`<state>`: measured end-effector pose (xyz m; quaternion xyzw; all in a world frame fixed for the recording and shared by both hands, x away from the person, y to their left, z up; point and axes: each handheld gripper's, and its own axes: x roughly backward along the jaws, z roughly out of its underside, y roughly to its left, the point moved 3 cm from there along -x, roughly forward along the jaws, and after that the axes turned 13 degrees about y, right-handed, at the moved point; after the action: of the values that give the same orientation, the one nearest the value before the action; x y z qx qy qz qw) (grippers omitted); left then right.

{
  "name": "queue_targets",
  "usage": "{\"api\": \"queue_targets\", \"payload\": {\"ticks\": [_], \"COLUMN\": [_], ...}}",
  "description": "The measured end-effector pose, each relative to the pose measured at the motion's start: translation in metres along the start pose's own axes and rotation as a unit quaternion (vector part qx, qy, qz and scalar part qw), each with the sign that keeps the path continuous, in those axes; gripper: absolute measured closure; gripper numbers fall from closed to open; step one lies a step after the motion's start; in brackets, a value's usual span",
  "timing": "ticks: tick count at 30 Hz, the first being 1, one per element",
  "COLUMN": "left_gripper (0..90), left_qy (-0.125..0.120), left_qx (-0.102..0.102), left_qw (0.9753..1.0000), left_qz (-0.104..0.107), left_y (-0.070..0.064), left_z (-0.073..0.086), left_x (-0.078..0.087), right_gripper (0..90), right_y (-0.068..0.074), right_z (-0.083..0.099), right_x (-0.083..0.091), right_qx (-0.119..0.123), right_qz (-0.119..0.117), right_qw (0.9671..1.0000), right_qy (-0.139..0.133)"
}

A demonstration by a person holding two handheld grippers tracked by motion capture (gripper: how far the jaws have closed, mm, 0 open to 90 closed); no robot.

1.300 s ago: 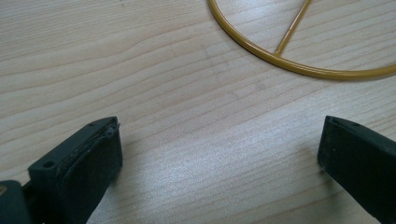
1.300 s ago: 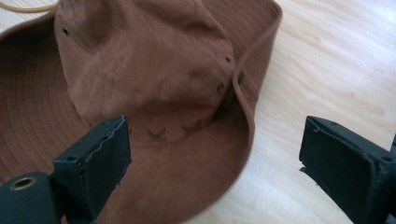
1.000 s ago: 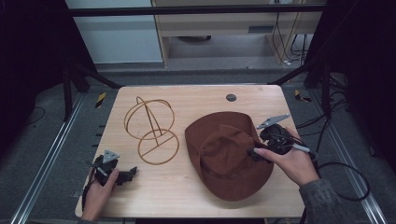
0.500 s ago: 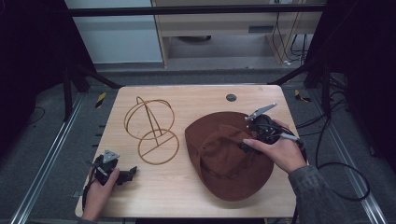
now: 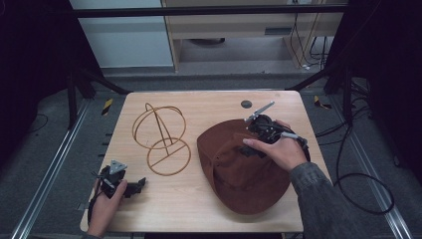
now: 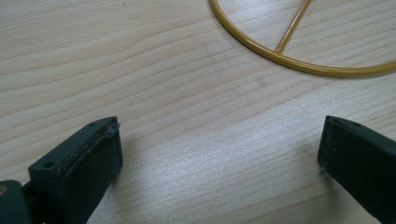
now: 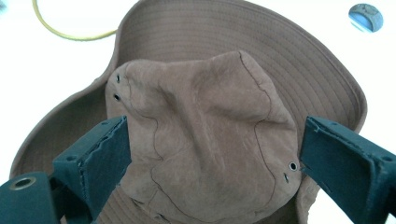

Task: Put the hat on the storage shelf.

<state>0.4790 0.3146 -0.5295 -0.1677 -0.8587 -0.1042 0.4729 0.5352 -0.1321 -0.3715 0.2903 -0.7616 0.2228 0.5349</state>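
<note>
A brown brimmed hat point(image 5: 244, 169) lies on the right half of the wooden table point(image 5: 209, 102). In the right gripper view its crumpled crown point(image 7: 205, 140) sits between the two wide-apart jaws. My right gripper point(image 5: 249, 148) is open, held just over the hat's crown by a hand. A gold wire hat stand point(image 5: 161, 137) stands left of the hat; its base ring point(image 6: 299, 56) shows in the left gripper view. My left gripper point(image 5: 133, 186) is open, low over bare wood at the front left, empty.
A small dark round disc point(image 5: 246, 104) lies near the table's back edge, seen also as a disc point(image 7: 365, 16) at the top right of the right gripper view. Dark metal frame rails flank the table, and cables trail on the floor to the right.
My right gripper has moved left from the hat's right edge to above the crown. The left gripper has stayed put.
</note>
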Motion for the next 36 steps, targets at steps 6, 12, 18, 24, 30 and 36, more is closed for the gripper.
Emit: {"api": "queue_targets", "payload": {"ticks": [6,12,18,24,30,36], "left_gripper": [0.0,0.0,0.0,0.0,0.0,0.0], "left_qy": [-0.001,-0.001,0.000,0.000,0.000,0.000], "left_qx": [0.000,0.000,-0.002,-0.004,-0.002,-0.002], "left_qw": [1.0000,1.0000,1.0000,1.0000,1.0000,1.0000], "left_qz": [0.000,0.000,0.001,0.003,0.001,0.001], "left_y": [0.000,0.000,-0.001,-0.001,-0.001,-0.001], "left_z": [0.001,0.001,0.002,0.005,0.005,0.005], "left_x": [0.001,0.001,0.001,0.003,0.003,0.003], "right_gripper": [10.2,10.7,13.3,16.9,19.5,29.0], "right_y": [0.004,0.006,0.006,0.009,0.010,0.008], "right_z": [0.002,-0.003,-0.008,-0.010,-0.006,-0.005], "right_x": [-0.012,-0.023,-0.033,-0.048,-0.056,-0.060], "right_qx": [-0.004,0.004,0.003,0.007,0.006,0.004], "right_qz": [-0.003,-0.007,-0.010,-0.008,-0.016,-0.015], "right_qw": [0.9999,0.9996,0.9995,0.9994,0.9993,0.9996], "right_qy": [0.016,0.025,0.029,0.034,0.032,0.023]}}
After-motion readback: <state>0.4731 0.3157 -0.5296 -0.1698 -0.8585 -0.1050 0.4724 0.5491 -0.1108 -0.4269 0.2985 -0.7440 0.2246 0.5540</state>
